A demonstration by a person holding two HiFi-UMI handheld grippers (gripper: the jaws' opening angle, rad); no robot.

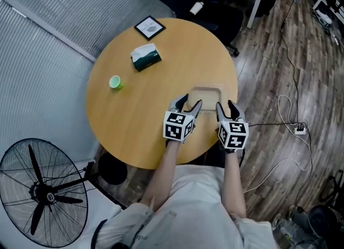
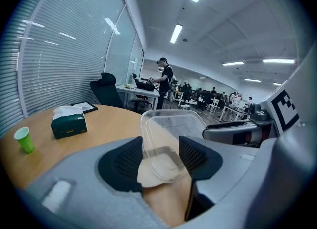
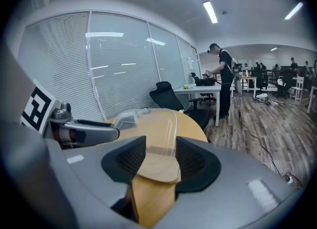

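A clear plastic container lies near the right front edge of the round wooden table. My left gripper is shut on its near left corner, and the rim fills the gap between the dark pads. On the near right corner my right gripper is shut as well. There the thin rim sits between the pads. Seen through its clear walls, the container is empty. The left gripper reaches in from the left side of the right gripper view.
A green tissue box, a small green cup and a black-framed card stand on the far left of the table. A floor fan is at lower left. Cables run over the floor at right. Black office chairs stand beyond the table.
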